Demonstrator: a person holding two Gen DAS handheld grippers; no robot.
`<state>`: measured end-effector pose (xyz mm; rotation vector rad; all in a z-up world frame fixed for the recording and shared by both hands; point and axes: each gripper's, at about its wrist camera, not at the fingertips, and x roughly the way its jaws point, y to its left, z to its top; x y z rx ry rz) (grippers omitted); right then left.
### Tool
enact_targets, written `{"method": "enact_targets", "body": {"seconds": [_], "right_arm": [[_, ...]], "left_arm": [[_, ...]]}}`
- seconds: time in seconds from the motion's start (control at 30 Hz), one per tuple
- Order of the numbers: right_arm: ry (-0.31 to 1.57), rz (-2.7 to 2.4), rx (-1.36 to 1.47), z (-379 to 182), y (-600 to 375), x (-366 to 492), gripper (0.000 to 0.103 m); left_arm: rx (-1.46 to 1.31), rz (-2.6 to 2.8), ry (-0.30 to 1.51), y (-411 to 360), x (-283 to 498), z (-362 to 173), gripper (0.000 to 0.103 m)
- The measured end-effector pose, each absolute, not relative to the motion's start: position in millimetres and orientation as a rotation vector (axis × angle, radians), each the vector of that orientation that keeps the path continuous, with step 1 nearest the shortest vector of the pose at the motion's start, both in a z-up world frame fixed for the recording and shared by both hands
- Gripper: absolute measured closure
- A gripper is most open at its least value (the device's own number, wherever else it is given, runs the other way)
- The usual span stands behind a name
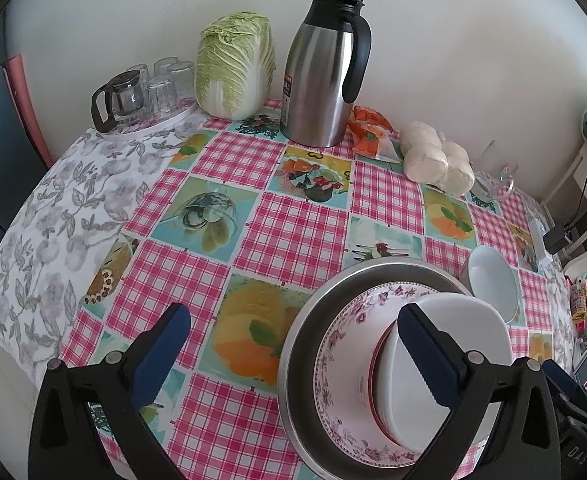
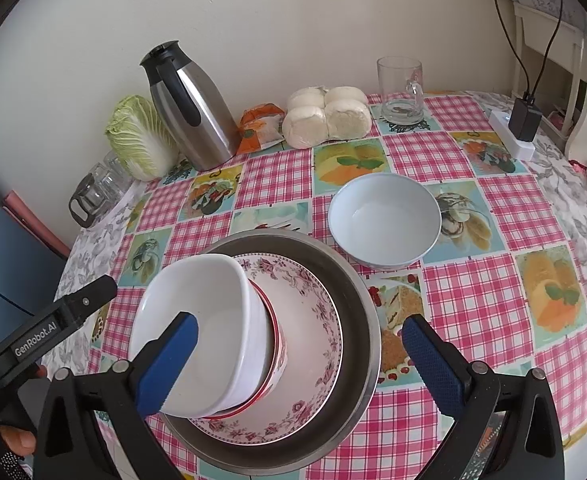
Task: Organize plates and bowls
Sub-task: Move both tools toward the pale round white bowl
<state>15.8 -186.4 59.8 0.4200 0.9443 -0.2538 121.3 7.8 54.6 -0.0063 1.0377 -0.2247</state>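
Note:
A steel pan sits on the checked tablecloth and holds a floral plate. On the plate stands a red-rimmed bowl with a white square bowl nested in it. A pale blue bowl stands alone just beyond the pan. My right gripper hangs open over the stack, its left fingertip in front of the white bowl. In the left wrist view the pan, plate and white bowl lie at the lower right. My left gripper is open, its right fingertip in front of that bowl. Neither gripper holds anything.
Along the back wall stand a steel thermos, a cabbage, bagged white buns, an orange packet and a glass mug. A tray of glasses sits at the far left. A power strip with charger lies at the right edge.

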Motion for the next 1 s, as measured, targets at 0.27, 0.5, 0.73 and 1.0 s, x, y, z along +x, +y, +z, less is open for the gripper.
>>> {"method": "enact_targets", "body": {"seconds": [0.27,0.5,0.73,1.0], "right_arm": [[0.923,-0.251,0.458,64,-198,9,0.0],[0.905,-0.274,0.51,68,-222,-2,0.0],[0.877,-0.307,0.566,70,-249,-14,0.0],[0.86,-0.366,0.616,66,-281,-22,0.0]], "left_arm": [[-0.011,-0.199,1.007,1,115,63,0.0],[-0.01,-0.214,0.968,-16,104,77,0.0],[-0.005,-0.246,0.943,-42,96,87,0.0],[-0.06,-0.312,0.929,-64,95,99,0.0]]}}
